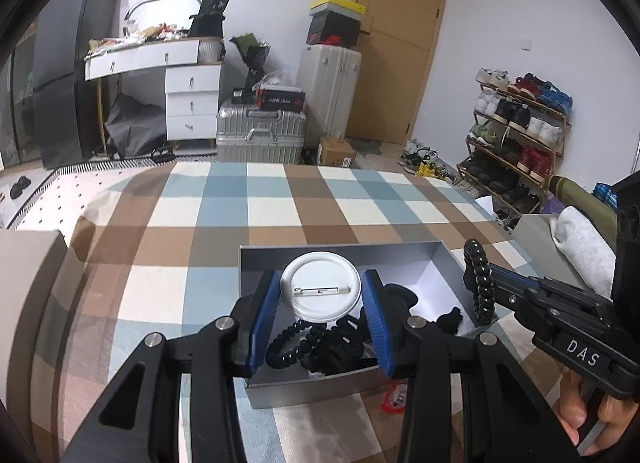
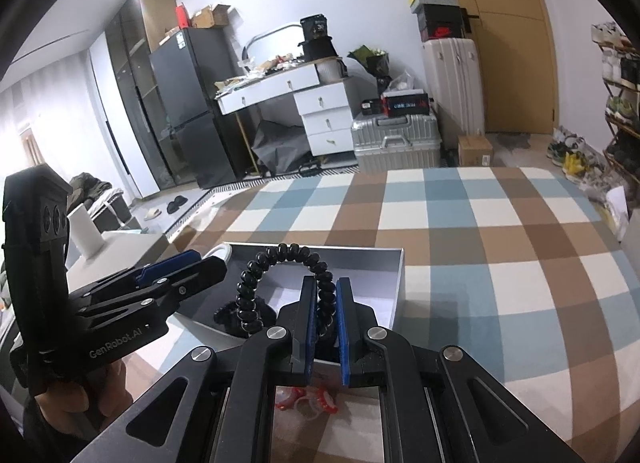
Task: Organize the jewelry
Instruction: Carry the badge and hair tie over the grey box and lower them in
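Observation:
My left gripper (image 1: 322, 283) is shut on a white round pin badge (image 1: 316, 295), its back with the clasp facing me, above an open grey box (image 1: 340, 253). Black beaded bracelets (image 1: 304, 347) lie coiled inside the box. In the right wrist view, my right gripper (image 2: 325, 283) is shut on a black beaded bracelet (image 2: 280, 255) that arches up over the box (image 2: 360, 257). The same bracelet (image 1: 482, 291) hangs from the right gripper (image 1: 496, 281) at the box's right wall. The left gripper (image 2: 200, 259) with the badge's edge (image 2: 222, 253) shows at the left.
The box sits on a checked brown, blue and white bedspread (image 1: 280, 203). Small red-and-white items (image 2: 308, 403) lie on the bedspread just in front of the box. Beyond the bed stand a silver suitcase (image 1: 260, 131) and a shoe rack (image 1: 516, 131). A hand (image 1: 580, 411) holds the right gripper's handle.

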`<action>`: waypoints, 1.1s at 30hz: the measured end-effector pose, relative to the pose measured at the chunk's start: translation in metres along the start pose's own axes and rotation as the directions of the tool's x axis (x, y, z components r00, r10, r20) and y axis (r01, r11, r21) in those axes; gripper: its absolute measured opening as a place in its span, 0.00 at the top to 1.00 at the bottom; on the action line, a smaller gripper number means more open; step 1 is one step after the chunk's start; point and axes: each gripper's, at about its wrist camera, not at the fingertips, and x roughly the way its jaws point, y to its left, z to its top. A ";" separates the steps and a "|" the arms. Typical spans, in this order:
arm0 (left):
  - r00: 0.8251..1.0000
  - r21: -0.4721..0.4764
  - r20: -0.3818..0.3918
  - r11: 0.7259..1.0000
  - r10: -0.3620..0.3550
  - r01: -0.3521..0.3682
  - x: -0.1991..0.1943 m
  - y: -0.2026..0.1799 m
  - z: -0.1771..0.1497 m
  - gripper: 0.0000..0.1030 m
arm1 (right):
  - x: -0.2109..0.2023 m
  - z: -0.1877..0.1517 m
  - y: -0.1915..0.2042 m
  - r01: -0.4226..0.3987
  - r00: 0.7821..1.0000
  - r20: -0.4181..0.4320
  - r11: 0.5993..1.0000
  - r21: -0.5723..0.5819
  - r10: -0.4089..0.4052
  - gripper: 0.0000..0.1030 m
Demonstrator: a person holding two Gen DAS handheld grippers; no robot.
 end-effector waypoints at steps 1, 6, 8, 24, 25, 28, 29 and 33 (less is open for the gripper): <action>1.000 0.002 -0.001 1.000 0.002 -0.002 0.000 -0.001 0.000 0.65 | 0.002 0.000 0.000 0.001 1.000 -0.003 1.000 0.000 -0.001 0.92; 1.000 0.001 -0.008 1.000 0.011 -0.011 -0.001 -0.003 -0.002 0.65 | 0.011 0.002 0.000 0.010 1.000 -0.014 1.000 0.003 -0.010 0.92; 1.000 0.009 -0.012 1.000 0.020 -0.020 0.000 -0.004 -0.003 0.65 | 0.014 0.003 0.000 0.015 1.000 -0.017 1.000 0.005 -0.015 0.92; 0.999 0.008 -0.023 1.000 0.029 -0.028 0.007 -0.004 -0.003 0.65 | 0.025 -0.002 0.001 0.035 0.999 -0.035 0.999 0.015 -0.035 0.91; 0.999 0.012 -0.024 0.999 0.032 -0.031 0.007 -0.005 -0.003 0.65 | 0.026 -0.002 0.000 0.037 0.999 -0.039 0.999 0.016 -0.036 0.91; 0.999 0.020 -0.022 0.999 0.032 -0.032 0.007 -0.007 -0.004 0.65 | 0.028 -0.003 0.001 0.039 0.998 -0.043 0.999 0.018 -0.038 0.91; 0.999 0.021 -0.020 0.999 0.028 -0.027 0.007 -0.008 -0.004 0.65 | 0.028 -0.002 0.001 0.038 0.998 -0.041 0.999 0.020 -0.037 0.91; 1.000 0.031 -0.018 0.999 0.019 -0.018 0.006 -0.011 -0.006 0.65 | 0.031 -0.003 -0.002 0.038 0.998 -0.054 0.999 0.036 -0.036 0.89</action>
